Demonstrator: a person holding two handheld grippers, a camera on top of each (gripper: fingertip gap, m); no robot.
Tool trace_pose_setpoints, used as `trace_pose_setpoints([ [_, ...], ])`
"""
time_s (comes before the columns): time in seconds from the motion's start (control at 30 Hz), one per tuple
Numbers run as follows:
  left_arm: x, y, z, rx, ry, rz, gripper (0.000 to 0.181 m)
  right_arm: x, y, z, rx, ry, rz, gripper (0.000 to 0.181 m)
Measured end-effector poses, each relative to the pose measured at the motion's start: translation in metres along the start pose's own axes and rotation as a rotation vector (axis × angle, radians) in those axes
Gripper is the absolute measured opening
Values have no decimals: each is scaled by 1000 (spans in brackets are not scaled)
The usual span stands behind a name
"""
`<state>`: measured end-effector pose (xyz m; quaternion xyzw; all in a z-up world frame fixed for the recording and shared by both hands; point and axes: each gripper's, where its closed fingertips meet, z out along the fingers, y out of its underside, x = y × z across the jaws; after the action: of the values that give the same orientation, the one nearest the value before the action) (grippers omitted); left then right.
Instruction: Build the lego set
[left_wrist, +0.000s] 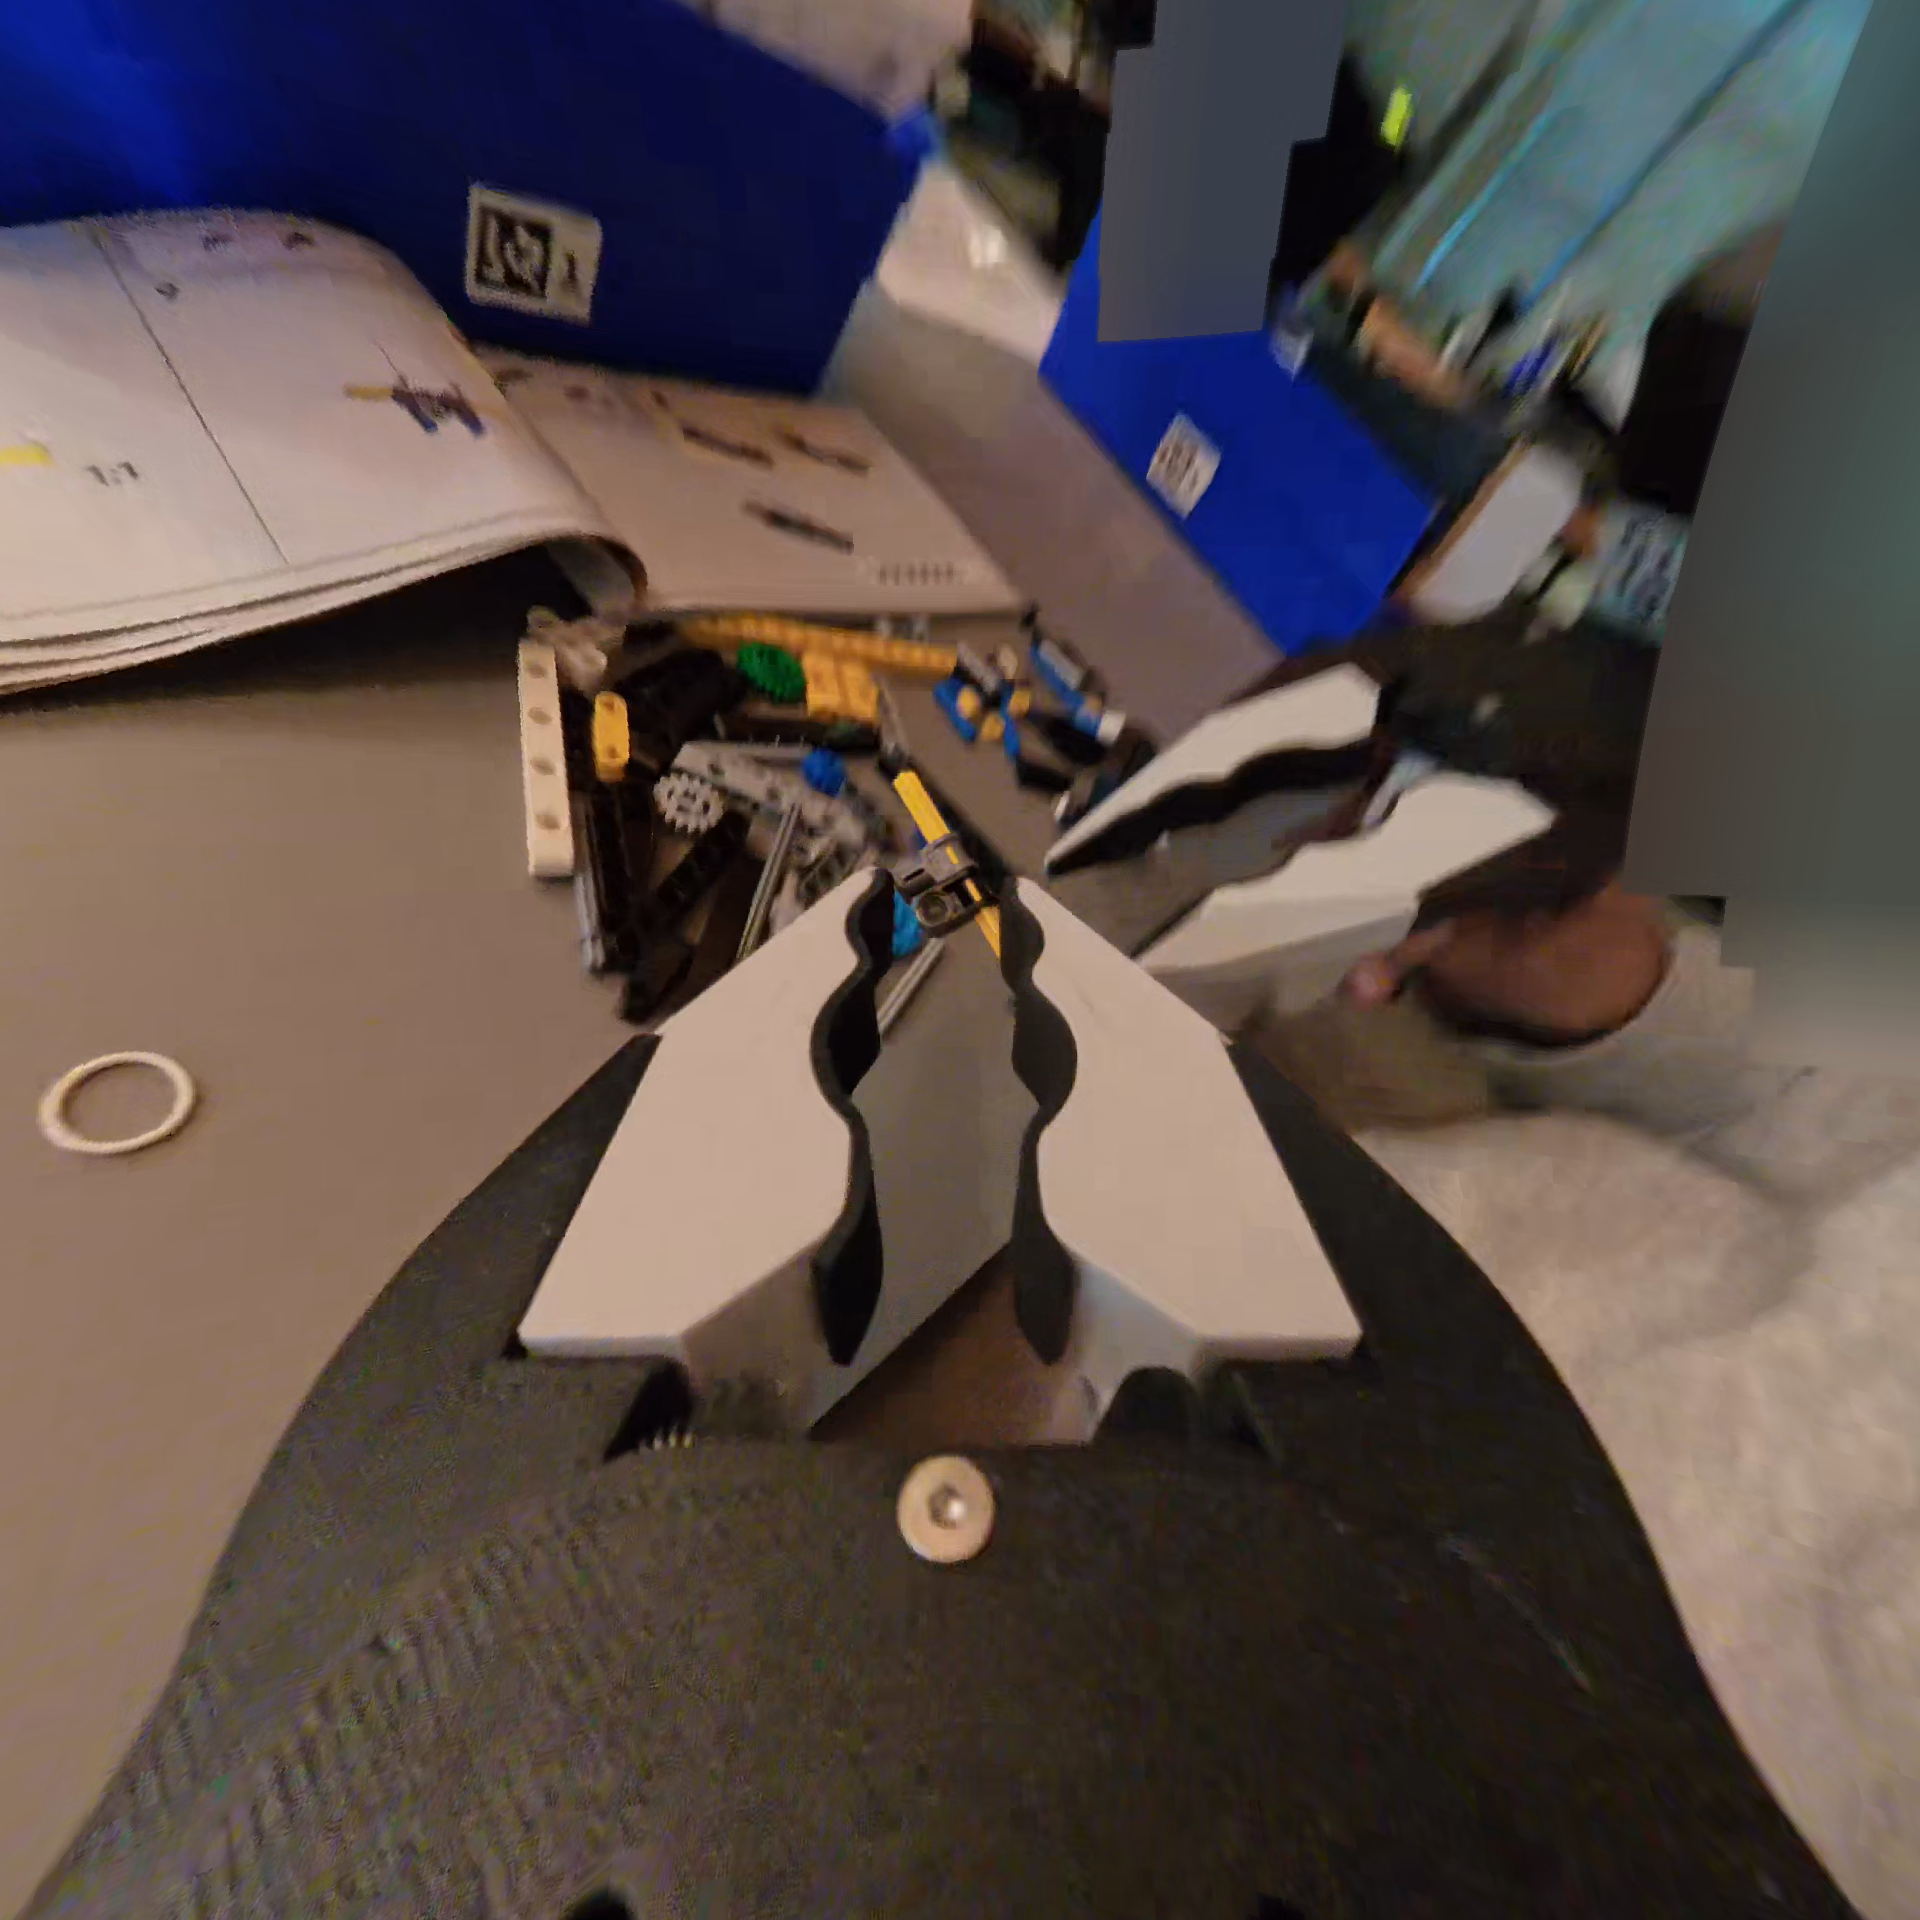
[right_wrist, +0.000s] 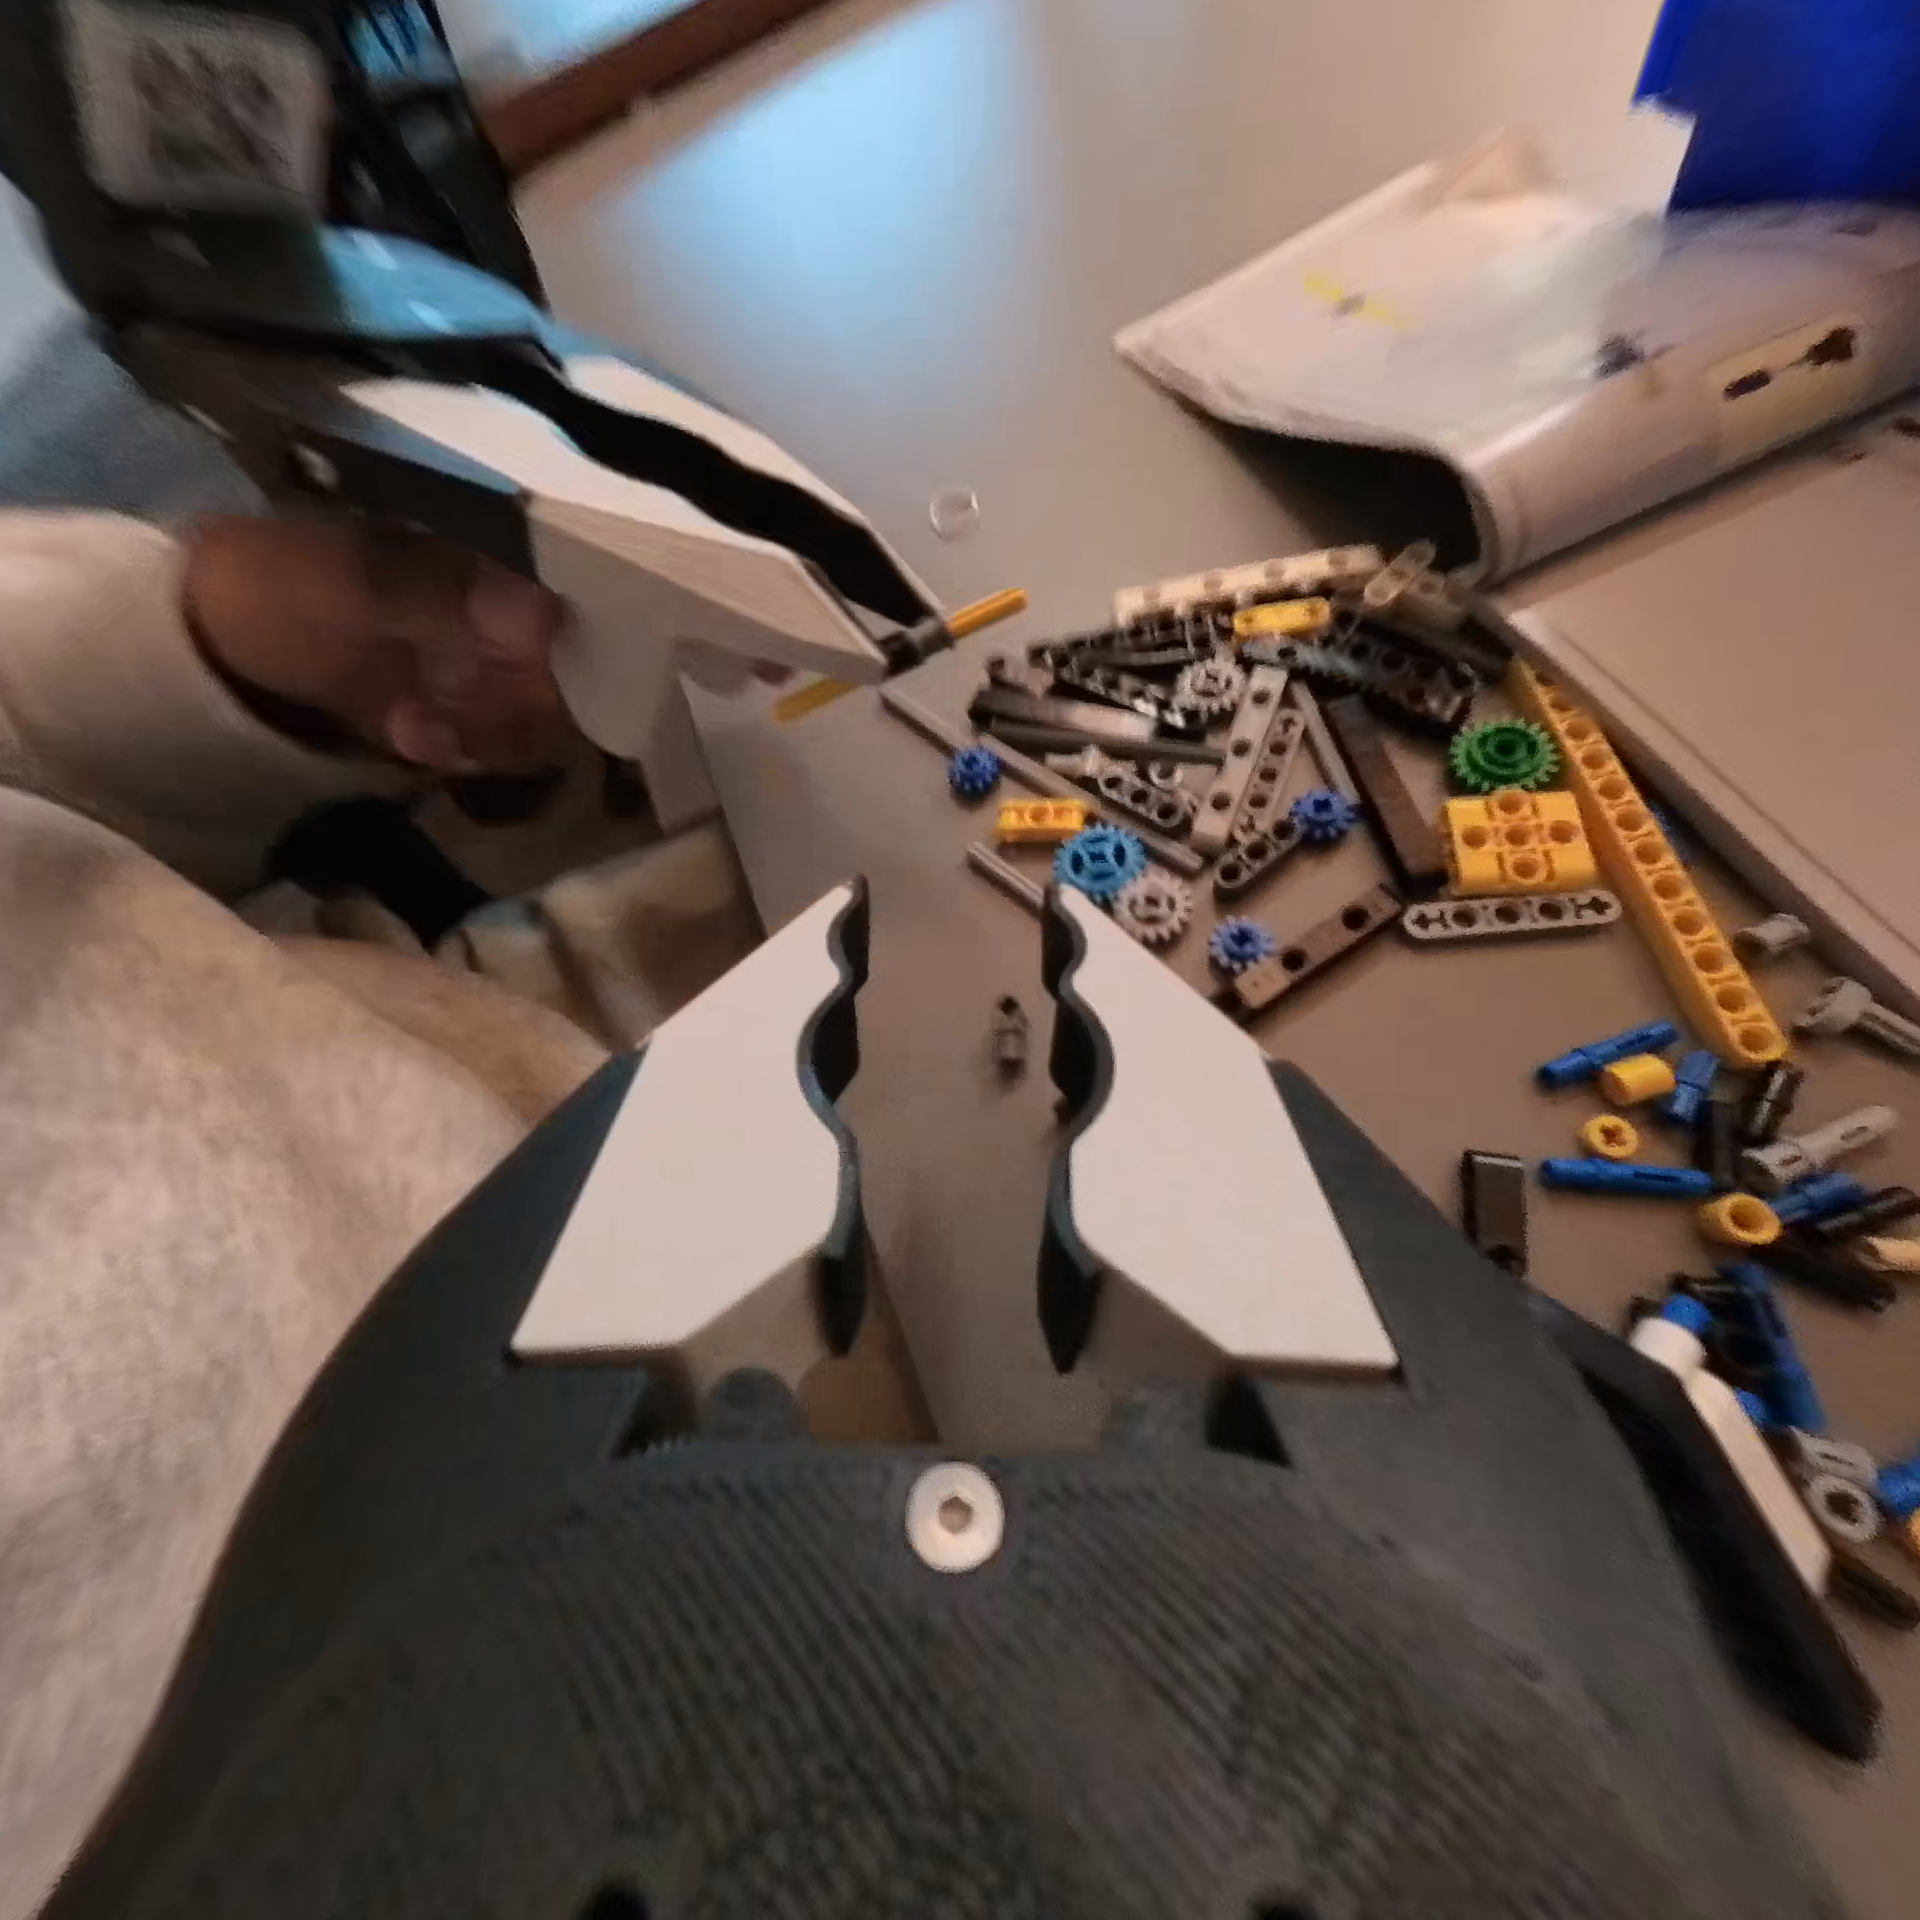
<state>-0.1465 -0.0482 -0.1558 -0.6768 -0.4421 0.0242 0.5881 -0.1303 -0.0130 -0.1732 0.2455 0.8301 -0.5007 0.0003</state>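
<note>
Right wrist view: the grey worktop (right_wrist: 883, 260) carries the booklet (right_wrist: 1455, 343) at upper right, open for reference, and the loose lego pile (right_wrist: 1351, 748) below it. The left tool (right_wrist: 914, 634) pinches a yellow axle (right_wrist: 987, 608) with a black connector, lifted for assembly. The right tool (right_wrist: 956, 925) gapes empty over a small dark pin (right_wrist: 1010, 1029).
</note>
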Motion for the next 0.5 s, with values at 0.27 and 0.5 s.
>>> trace_pose_setpoints([
  [0.27, 21, -28, 20, 246, 95, -253, 19, -13, -42, -6, 259, -43, 98, 30],
  [0.5, 28, -29, 22, 287, 124, -264, 18, -10, -43, -9, 274, -66, 131, 10],
])
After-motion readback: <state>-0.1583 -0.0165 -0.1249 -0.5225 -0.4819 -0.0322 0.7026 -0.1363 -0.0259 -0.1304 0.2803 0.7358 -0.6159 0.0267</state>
